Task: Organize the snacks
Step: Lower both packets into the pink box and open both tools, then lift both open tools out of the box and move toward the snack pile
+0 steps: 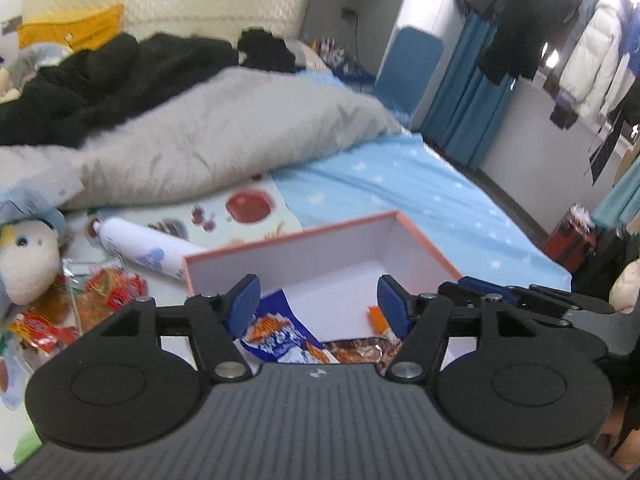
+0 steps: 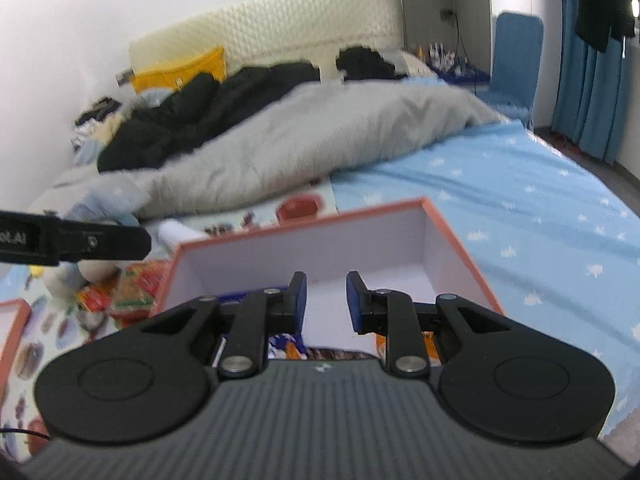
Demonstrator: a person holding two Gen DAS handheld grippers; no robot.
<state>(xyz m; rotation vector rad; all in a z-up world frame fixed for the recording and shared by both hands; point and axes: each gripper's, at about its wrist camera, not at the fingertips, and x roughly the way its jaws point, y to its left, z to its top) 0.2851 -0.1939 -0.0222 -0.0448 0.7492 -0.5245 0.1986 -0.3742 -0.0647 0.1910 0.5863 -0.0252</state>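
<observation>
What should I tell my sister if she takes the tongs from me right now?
Left tongs: open, empty, over the near end of the box.
Right tongs: open a little, empty, also over the box.
In the box: a blue snack bag, a brown-wrapped snack and something orange.
Still outside: red and orange snack packs on the mat left of the box, beside the plush toy, and a white tube behind them.
Done: a few snacks boxed.
Left: pick up the loose packs and put them in.
</observation>
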